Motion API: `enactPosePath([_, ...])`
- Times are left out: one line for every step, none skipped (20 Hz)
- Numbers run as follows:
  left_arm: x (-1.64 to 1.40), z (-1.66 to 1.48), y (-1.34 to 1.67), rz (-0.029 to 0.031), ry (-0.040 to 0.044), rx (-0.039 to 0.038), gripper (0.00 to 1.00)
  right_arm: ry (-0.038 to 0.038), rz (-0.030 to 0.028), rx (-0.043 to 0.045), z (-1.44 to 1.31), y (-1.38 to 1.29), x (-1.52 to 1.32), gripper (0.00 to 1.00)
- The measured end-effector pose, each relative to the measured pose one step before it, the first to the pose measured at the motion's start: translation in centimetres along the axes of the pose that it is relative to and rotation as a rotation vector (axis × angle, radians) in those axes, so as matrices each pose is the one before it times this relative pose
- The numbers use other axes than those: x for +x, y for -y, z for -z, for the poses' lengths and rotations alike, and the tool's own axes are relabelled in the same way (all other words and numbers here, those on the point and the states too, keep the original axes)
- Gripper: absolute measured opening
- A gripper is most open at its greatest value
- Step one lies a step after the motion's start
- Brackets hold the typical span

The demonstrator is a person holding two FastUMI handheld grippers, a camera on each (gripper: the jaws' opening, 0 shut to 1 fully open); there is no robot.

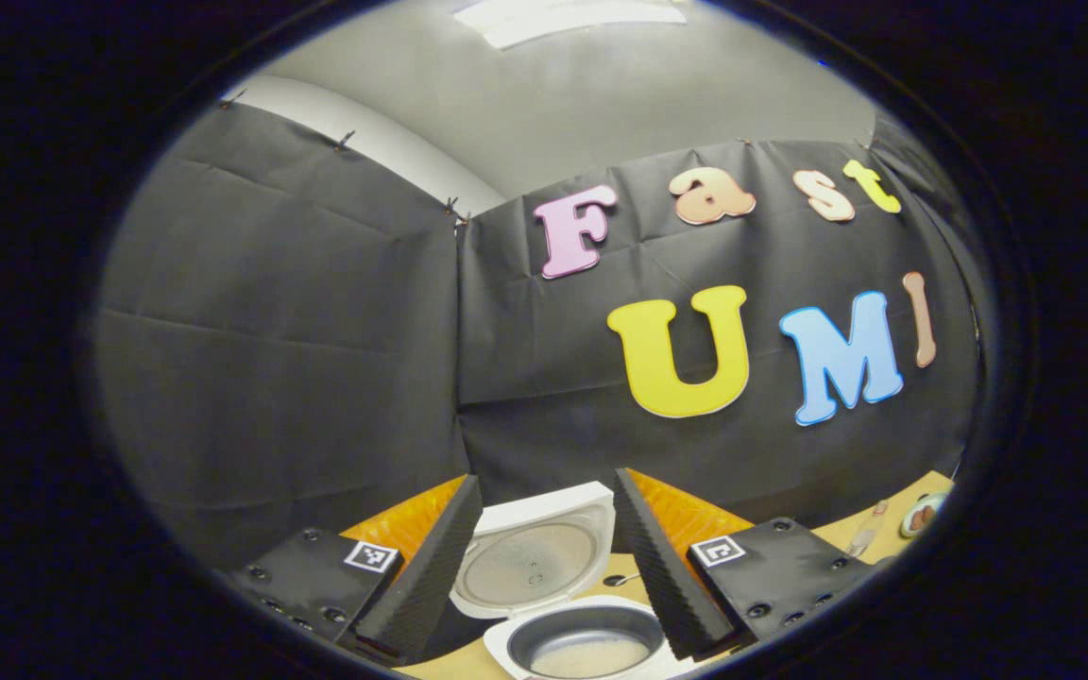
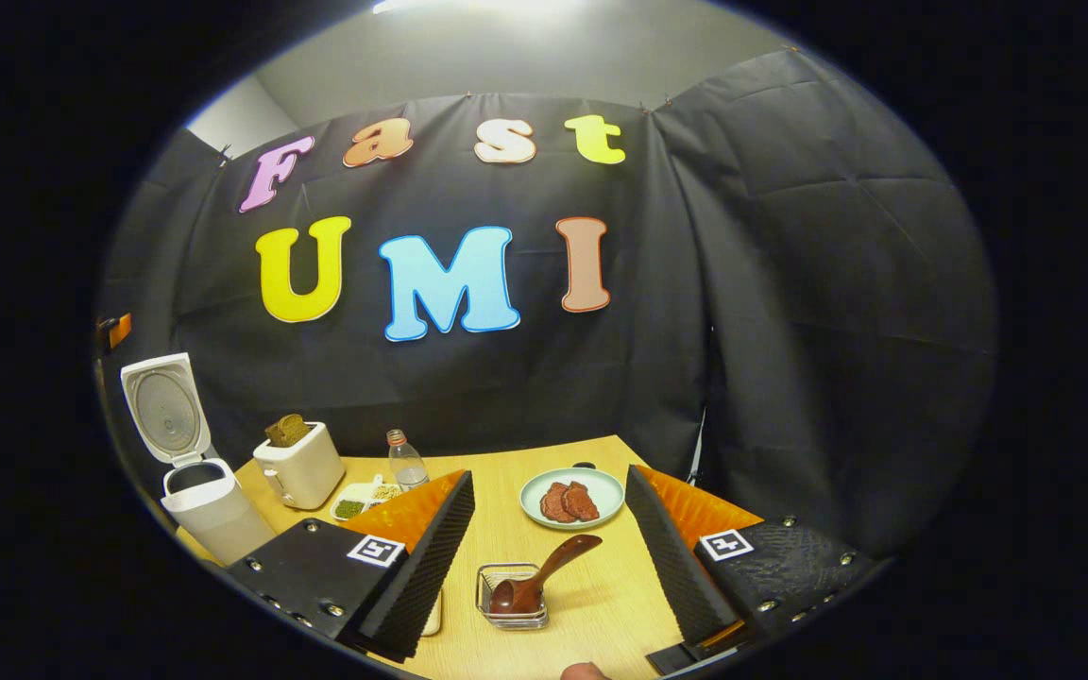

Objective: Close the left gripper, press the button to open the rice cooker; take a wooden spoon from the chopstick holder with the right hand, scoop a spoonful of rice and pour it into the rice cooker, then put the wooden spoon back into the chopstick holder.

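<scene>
Wooden spoon (image 2: 544, 570) rests in the chopstick holder (image 2: 512, 595) near the table's (image 2: 601, 604) front edge, bowl down, handle slanting up toward the plate (image 2: 572, 498). Right gripper (image 2: 549, 557) hangs over it, jaws wide and empty. Left gripper (image 1: 544, 557), likewise wide, frames the rice cooker (image 1: 563, 604), lid already raised, at the table's left edge. Spoon looks stiff, light and smooth-finished, so probably slippery; the mid-handle, clear of the holder's rim, seems the best grip.
</scene>
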State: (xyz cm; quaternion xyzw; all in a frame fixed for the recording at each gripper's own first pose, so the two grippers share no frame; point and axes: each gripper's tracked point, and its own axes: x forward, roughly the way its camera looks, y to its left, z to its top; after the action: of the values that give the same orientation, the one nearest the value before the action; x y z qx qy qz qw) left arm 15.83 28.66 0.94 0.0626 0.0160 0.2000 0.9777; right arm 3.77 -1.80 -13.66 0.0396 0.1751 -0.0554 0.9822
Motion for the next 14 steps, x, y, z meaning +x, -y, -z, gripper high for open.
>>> enactPosePath([1.048, -0.046, -0.327, -0.00076, -0.00395, -0.00264, 0.96, -0.0008, 0.00469, -0.00183, 0.107, -0.223, -0.28, 0.98])
enactPosePath([0.986, 0.144, -0.432, -0.00697, -0.00431, 0.00073, 0.96, -0.0002, 0.006, -0.00358, 0.119, -0.182, -0.189, 0.98])
enactPosePath([0.97, 0.173, -0.316, -0.00674, -0.00829, 0.00107, 0.96, -0.0013, 0.00667, -0.00487, 0.12, -0.147, -0.258, 0.98])
enactPosePath([0.931, 0.247, -0.32, -0.0056, -0.00619, -0.00242, 0.96, -0.00274, 0.00623, -0.00502, 0.297, -0.041, -0.231, 0.98])
enactPosePath([1.11, 0.267, -0.285, -0.00599, -0.0072, -0.0001, 0.96, -0.00163, 0.00731, -0.0062, 0.126, -0.006, -0.235, 0.98])
enactPosePath([1.018, 0.291, -0.294, -0.00842, -0.00507, -0.0003, 0.96, -0.00255, 0.00832, -0.00631, 0.107, -0.001, -0.179, 0.98])
enactPosePath([1.006, 0.291, -0.17, -0.00589, -0.00578, -0.00184, 0.96, -0.00181, 0.00885, -0.00462, 0.091, 0.077, -0.231, 0.98])
enactPosePath([1.099, 0.222, -0.255, -0.00528, -0.00483, 0.00031, 0.96, -0.00225, 0.00641, -0.00292, 0.081, 0.012, -0.166, 0.98])
enactPosePath([0.939, 0.18, -0.189, -0.00605, -0.00646, 0.00385, 0.96, -0.00449, 0.00602, -0.00205, 0.16, -0.005, -0.218, 0.98])
enactPosePath([1.094, 0.306, -0.157, -0.00651, -0.00728, 0.00314, 0.97, -0.00334, 0.00714, -0.00117, 0.121, 0.047, -0.214, 0.98])
enactPosePath([0.986, 0.398, -0.183, -0.00574, -0.01005, 0.00015, 0.96, -0.0018, 0.00636, -0.00087, 0.198, 0.09, -0.169, 0.98])
enactPosePath([0.976, 0.556, 0.068, -0.00125, -0.01658, -0.00472, 0.96, -0.00153, 0.0056, -0.0011, 0.121, 0.072, -0.211, 0.98])
enactPosePath([0.888, 0.409, -0.085, -0.00148, -0.01284, -0.0064, 0.96, -0.00385, 0.0049, -0.0026, 0.269, 0.14, -0.089, 0.98])
enactPosePath([0.981, 0.266, -0.117, -0.00651, -0.00679, -0.00272, 0.97, -0.00348, 0.00449, -0.00461, 0.168, 0.082, -0.176, 0.98])
